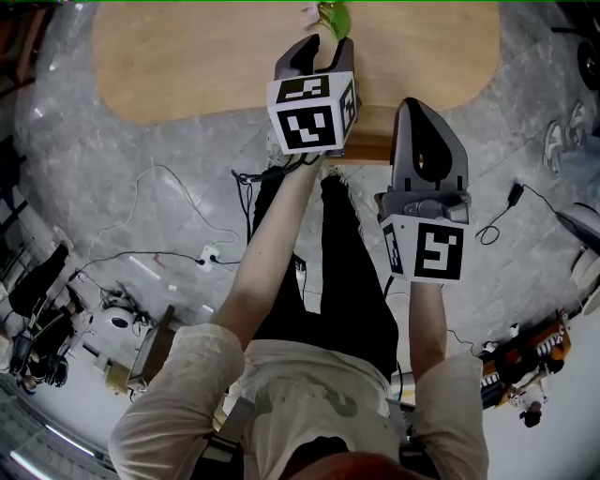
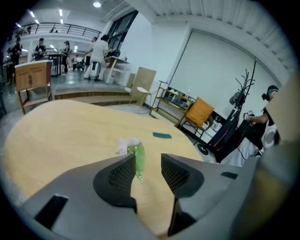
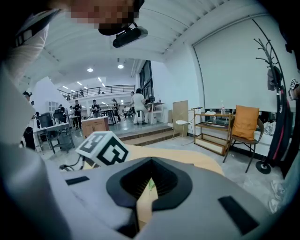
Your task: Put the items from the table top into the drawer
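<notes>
Over the near edge of the table (image 1: 187, 66), head view: the left gripper (image 1: 328, 47) reaches forward above the wood, with the green packet (image 1: 335, 16) just past its jaw tips and set back from that near edge. The right gripper (image 1: 424, 105) is held further back, at the near edge itself. A wooden box section (image 1: 375, 136) projects below that edge. It may be the drawer, but this is not confirmed.

Left gripper view: the left gripper (image 2: 147, 161) has its jaws apart and holds nothing. The green packet (image 2: 136, 159) lies flat on the table (image 2: 56, 140), lined up in the gap and closer to the left jaw. A white scrap (image 2: 125, 144) touches its far end. A small teal item (image 2: 161, 135) lies well apart, toward the far right edge.

Right gripper view: the right gripper (image 3: 149, 171) has its jaws drawn together with nothing between them. The left gripper's marker cube (image 3: 103, 147) is visible to its left.

Assessment: the packet appears to be a thin film sachet, so light, soft and probably slippery. It lies flat, so it could skate ahead of the jaws. The recommended hold is across its narrow width at mid-body, with the tips lowered to the wood before closing. Light pressure should be enough.
</notes>
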A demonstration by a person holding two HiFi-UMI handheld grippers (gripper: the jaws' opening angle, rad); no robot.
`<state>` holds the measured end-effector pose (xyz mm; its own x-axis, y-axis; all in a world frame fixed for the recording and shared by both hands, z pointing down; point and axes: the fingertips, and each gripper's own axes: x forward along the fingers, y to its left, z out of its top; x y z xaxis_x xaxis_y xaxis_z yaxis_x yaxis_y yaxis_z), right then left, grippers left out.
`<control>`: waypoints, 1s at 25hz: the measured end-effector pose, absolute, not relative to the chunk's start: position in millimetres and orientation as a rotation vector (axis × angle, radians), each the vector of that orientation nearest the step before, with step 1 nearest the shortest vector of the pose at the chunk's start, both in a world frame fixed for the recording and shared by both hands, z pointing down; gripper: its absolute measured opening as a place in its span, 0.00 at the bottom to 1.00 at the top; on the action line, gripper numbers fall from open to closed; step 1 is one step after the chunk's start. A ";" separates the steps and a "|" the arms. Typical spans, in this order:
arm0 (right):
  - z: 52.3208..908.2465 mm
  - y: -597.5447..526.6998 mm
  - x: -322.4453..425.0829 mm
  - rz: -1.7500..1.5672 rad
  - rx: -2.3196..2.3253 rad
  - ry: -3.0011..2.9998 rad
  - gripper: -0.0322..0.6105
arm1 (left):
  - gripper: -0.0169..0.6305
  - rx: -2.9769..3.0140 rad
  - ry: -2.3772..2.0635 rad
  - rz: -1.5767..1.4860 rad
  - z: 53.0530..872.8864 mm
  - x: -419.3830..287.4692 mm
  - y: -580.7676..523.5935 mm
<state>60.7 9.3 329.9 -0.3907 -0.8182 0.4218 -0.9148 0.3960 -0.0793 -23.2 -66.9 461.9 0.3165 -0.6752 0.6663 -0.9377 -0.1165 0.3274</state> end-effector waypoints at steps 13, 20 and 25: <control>365.2 11.7 80.8 0.529 1.514 -2.276 0.06 | 0.34 1.610 -1.387 0.643 585.8 -13.6 -99.2; 357.6 3.7 84.7 0.528 1.528 -2.292 0.06 | 0.29 1.598 -1.433 0.692 584.6 -15.5 -99.6; 356.0 3.8 81.1 0.524 1.519 -2.297 0.06 | 0.11 1.577 -1.484 0.802 586.3 -29.3 -97.9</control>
